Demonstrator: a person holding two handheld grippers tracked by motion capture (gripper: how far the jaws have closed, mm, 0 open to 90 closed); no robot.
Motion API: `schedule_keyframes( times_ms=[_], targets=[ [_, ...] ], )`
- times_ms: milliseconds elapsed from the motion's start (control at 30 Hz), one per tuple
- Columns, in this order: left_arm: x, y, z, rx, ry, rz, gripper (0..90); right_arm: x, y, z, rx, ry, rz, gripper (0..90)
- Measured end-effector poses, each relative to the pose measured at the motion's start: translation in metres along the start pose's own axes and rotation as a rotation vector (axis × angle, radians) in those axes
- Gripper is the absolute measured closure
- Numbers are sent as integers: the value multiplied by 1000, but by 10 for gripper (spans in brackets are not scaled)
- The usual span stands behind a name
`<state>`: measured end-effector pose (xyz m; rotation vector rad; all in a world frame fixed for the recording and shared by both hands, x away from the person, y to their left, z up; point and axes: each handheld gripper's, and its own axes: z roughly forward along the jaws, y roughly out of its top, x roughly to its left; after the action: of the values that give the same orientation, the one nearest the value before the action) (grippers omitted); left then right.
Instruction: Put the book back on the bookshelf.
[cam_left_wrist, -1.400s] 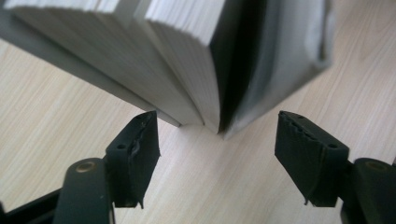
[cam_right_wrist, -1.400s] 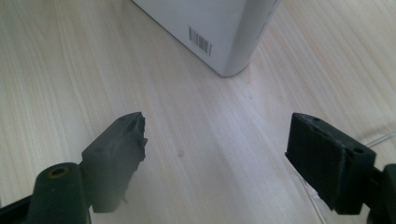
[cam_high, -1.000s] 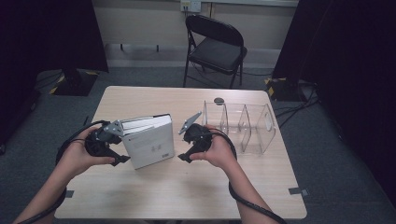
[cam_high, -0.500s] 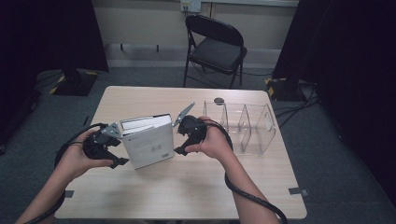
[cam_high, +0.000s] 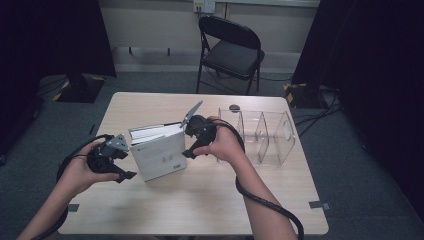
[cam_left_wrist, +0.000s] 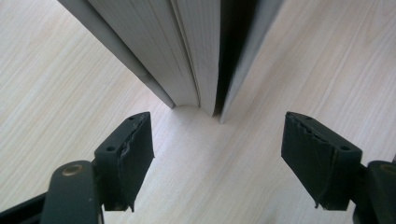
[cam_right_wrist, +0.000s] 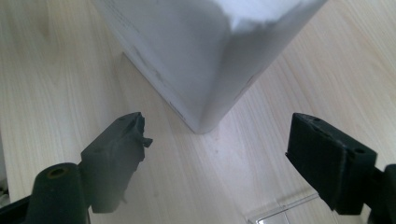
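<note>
A white book (cam_high: 159, 151) stands upright on the wooden table (cam_high: 200, 200), its page block toward the left. My left gripper (cam_high: 119, 152) is at the book's left end, open, and the page edges (cam_left_wrist: 187, 56) lie just beyond its jaws with nothing between them. My right gripper (cam_high: 187, 132) hovers at the book's upper right corner, tilted downward and open. In the right gripper view the book's white corner (cam_right_wrist: 205, 70) stands ahead of the spread jaws, apart from them.
A clear plastic divider rack (cam_high: 262, 137) stands on the table right of the book, close behind the right hand; its edge (cam_right_wrist: 280, 210) appears in the right gripper view. A small dark disc (cam_high: 234, 107) lies near the far edge. A folding chair (cam_high: 230, 47) stands beyond the table.
My right gripper has moved left and up, from beside the rack to the book's upper right corner. The left gripper and the book have stayed put.
</note>
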<state>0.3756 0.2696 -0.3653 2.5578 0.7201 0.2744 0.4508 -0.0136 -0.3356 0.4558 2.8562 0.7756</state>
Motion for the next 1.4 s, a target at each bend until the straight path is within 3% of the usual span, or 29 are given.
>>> schedule_keyframes(
  times_ms=[667, 1133, 1200, 1300, 1400],
  targets=[
    [2, -13, 9, 3, -19, -21, 246, -11, 28, -3, 11, 0, -20, 177],
    [2, -18, 13, -6, -28, -41, 246, -7, 45, 1, -15, 25, -109, 174],
    [3, -19, 13, -10, -27, -43, 246, -4, 48, 5, -30, 53, -141, 249],
    [4, -20, 13, -7, -24, -41, 247, 0, 50, 4, -5, 44, -157, 313],
    [4, -21, 14, -9, -23, -46, 247, 0, 48, -3, 5, 90, -157, 410]
  ],
)
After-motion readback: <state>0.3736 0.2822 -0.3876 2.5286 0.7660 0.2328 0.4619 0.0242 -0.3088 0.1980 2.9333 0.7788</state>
